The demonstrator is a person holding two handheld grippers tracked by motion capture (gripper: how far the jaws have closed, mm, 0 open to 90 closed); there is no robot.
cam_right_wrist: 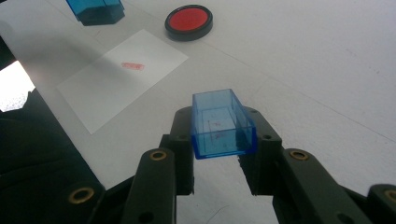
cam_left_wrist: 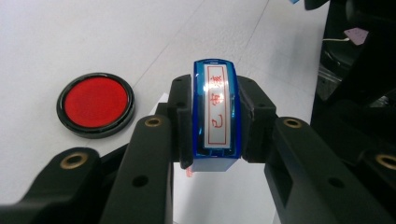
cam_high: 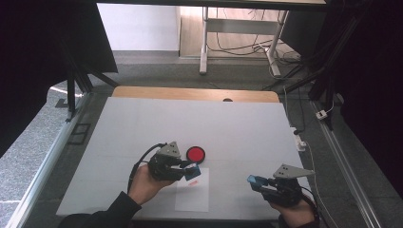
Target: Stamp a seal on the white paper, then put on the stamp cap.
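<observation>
White covers the worktop (cam_high: 142, 123), with a sheet of paper (cam_high: 192, 192) near its front edge as the landmark. The left gripper (cam_high: 190, 170) hangs over the paper's far corner, its fingers (cam_left_wrist: 180, 121) pinching a blue stamp (cam_left_wrist: 215, 112) with a red-lettered label. A red print (cam_right_wrist: 133, 66) already marks the paper, and a round red ink pad (cam_high: 195, 154) sits just beyond it. The right gripper (cam_high: 254, 180), well to the right of the paper, pinches the stamp's clear blue cap (cam_right_wrist: 222, 123). Stamping looks done; I judge capping comes next, which calls for bringing the stamp's face and the cap's opening into line.
</observation>
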